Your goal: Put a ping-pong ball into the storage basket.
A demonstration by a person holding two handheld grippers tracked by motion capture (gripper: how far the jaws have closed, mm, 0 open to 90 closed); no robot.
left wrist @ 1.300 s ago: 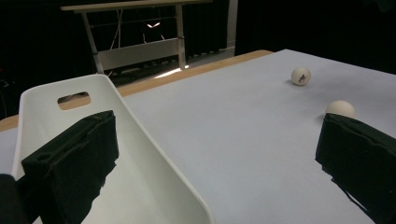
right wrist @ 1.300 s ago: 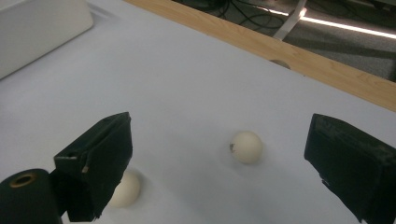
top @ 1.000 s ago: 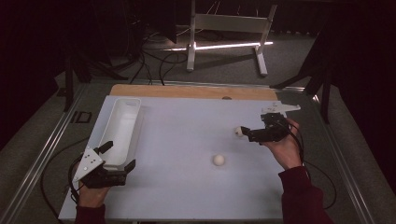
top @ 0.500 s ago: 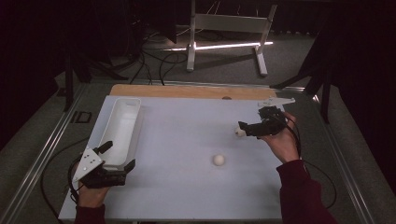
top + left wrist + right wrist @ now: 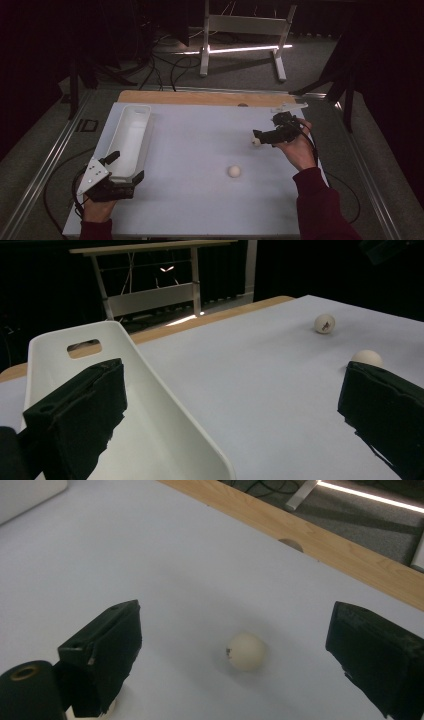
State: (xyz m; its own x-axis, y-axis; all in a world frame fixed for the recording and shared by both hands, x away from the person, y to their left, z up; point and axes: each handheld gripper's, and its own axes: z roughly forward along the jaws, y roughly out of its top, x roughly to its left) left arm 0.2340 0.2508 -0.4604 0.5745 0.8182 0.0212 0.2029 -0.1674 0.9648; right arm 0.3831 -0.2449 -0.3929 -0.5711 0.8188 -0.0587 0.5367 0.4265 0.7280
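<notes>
Ping-pong balls are what the work is circling here: one ball is sitting alone on the white table, in the open middle, well apart from both hands. A second ball is lying farther back, right at the tips of the right gripper, which is hovering on the table's right side with its jaws spread wide and nothing between them. In the right gripper view a ball is resting on the table ahead of the open jaws, a small dark mark on its left side; another pale shape is peeking out under the left jaw at the bottom edge, too cut off to make out. Being round, the balls are showing no long axis.

Over on the left, the left gripper is sitting at the near end of the white tray, jaws wide apart and straddling the tray's near wall. The tray is running lengthwise away from the person. In the left gripper view one ball is half hidden behind the right jaw, while the other ball is showing a dark print.
</notes>
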